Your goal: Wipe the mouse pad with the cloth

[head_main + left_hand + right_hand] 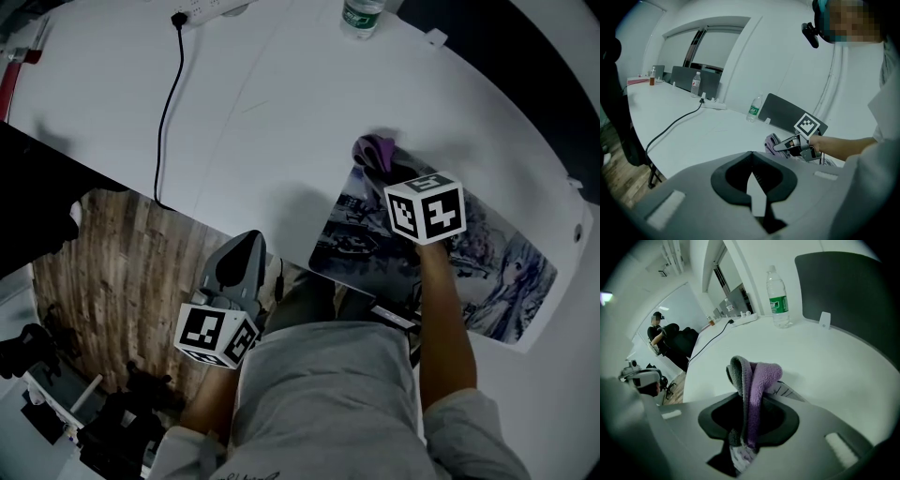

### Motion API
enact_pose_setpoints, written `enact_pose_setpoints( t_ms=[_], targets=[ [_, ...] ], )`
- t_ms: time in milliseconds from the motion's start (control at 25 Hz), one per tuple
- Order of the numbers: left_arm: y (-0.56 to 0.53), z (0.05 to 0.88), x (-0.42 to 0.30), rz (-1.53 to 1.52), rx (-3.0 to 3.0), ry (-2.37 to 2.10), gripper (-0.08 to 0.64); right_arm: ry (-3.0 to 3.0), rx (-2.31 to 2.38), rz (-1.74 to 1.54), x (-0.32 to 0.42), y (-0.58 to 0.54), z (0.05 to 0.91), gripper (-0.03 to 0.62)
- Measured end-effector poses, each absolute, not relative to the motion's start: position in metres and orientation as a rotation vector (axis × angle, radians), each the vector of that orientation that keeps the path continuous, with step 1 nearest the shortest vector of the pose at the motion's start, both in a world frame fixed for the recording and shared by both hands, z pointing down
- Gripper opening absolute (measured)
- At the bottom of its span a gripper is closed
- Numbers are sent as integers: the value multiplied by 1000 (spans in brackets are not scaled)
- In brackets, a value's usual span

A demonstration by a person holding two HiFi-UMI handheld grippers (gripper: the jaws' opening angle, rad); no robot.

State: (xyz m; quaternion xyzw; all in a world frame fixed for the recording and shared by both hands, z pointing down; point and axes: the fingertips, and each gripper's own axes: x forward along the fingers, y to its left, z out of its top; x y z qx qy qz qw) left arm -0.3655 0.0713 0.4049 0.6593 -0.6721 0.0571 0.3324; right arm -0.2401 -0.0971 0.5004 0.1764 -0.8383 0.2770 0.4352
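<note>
We've got the right tool (749,425) pinching the cloth (757,378) at the mouse pad's (506,272) far-left corner, pad running off rightward; left tool's (752,180) closed, empty.

The cloth (752,380) was purple and grey, the mouse pad (497,272) printed with a pale blue-grey cartoon figure, the table (281,94) white, the cable (166,108) black, the bottle (778,296) green-labelled.

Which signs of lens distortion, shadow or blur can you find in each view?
Head view: fisheye bows the table edge; a soft shadow lies beside the mouse pad. Left gripper view: dark vignetted corners, mosaic patch top right. Right gripper view: the cloth is sharp, the water bottle leans.
</note>
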Motion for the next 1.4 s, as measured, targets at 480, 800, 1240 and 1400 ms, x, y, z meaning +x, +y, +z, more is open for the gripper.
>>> enact_pose_setpoints(
  t_ms=[480, 800, 1240, 1400],
  targets=[
    [11, 386, -219, 245, 2019, -1502, 18, -2143, 581, 797, -93, -68, 464, 110],
    [-18, 369, -89, 300, 2200, -1303, 18, -2117, 808, 907, 52, -69, 450, 110],
    [-35, 376, 63, 339, 2292, -1143, 18, -1972, 1062, 991, 260, -68, 466, 110],
    [-38, 386, 102, 351, 2289, -1115, 18, -1885, 1149, 1026, 336, -61, 479, 110]
  ],
)
